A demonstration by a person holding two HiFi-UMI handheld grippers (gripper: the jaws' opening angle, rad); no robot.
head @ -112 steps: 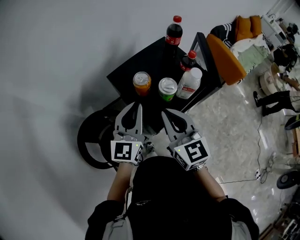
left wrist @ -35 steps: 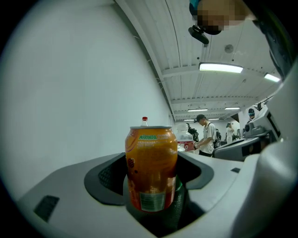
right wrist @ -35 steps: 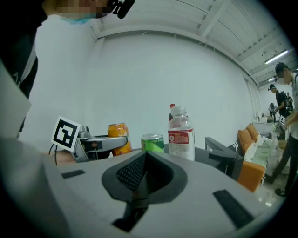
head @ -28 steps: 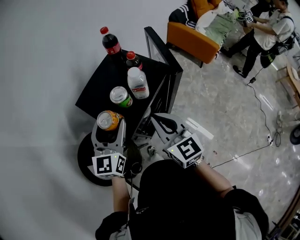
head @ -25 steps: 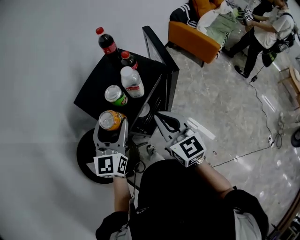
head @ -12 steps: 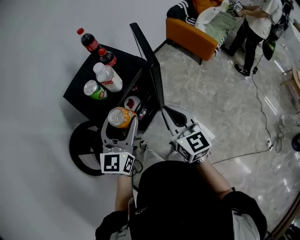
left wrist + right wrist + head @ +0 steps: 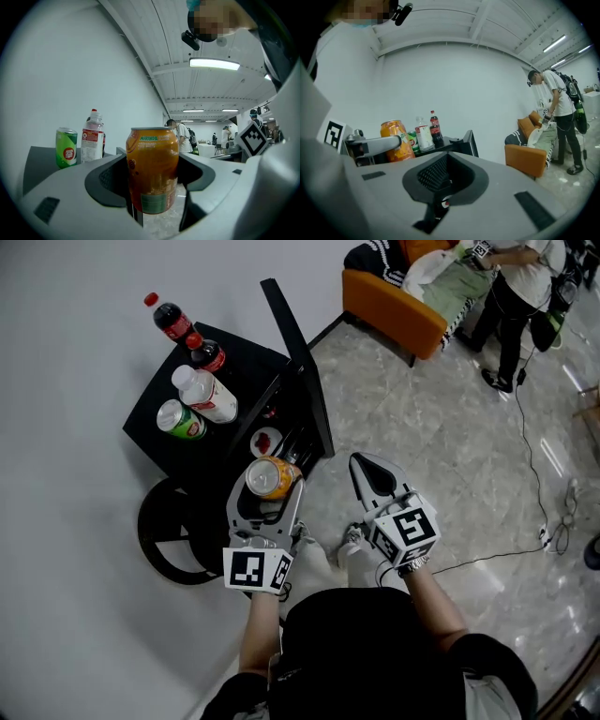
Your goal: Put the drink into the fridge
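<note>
Now L gripper [image 7: 270, 491] fingers clamp upright orange can [image 7: 152, 168] w/ silver top; R gripper [image 7: 372, 465] fingers closed.

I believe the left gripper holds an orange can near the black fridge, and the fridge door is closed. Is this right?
Not quite: the fridge door is open, swung out to the side, as the head view shows. The rest stands: the left gripper holds the orange can near the black fridge.
</note>
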